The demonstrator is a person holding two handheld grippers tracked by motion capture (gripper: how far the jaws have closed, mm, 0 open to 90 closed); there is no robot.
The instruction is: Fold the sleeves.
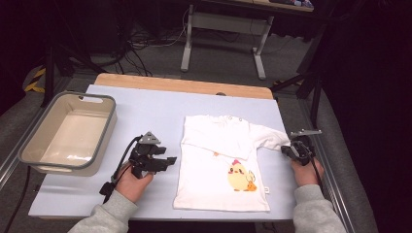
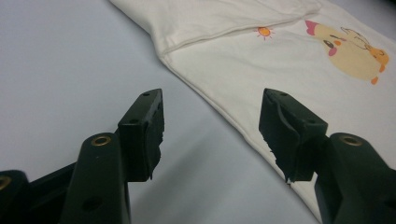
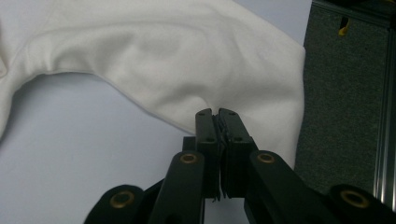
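A small white cotton T-shirt with a yellow chick print (image 1: pixel 223 165) lies flat, front up, on the pale blue table (image 1: pixel 145 111), right of centre, its left sleeve already folded in across the chest and its right sleeve (image 1: pixel 269 138) spread out toward the right edge. The right gripper (image 1: pixel 290 150) sits at that sleeve's cuff, its fingers (image 3: pixel 208 128) clenched on the edge of the cloth — a pinch taken at the outermost point, probably so the whole sleeve can be carried inward in one fold. The left gripper (image 1: pixel 167 161) rests low just left of the shirt's left side, its fingers (image 2: pixel 142 123) released and standing apart with nothing between them; one lies over the bare table, the other over the side seam — placed, it seems, to steady or take that edge. A grey-rimmed beige plastic tub (image 1: pixel 29 145) waits on the far left, well apart, likely for the folded shirt.
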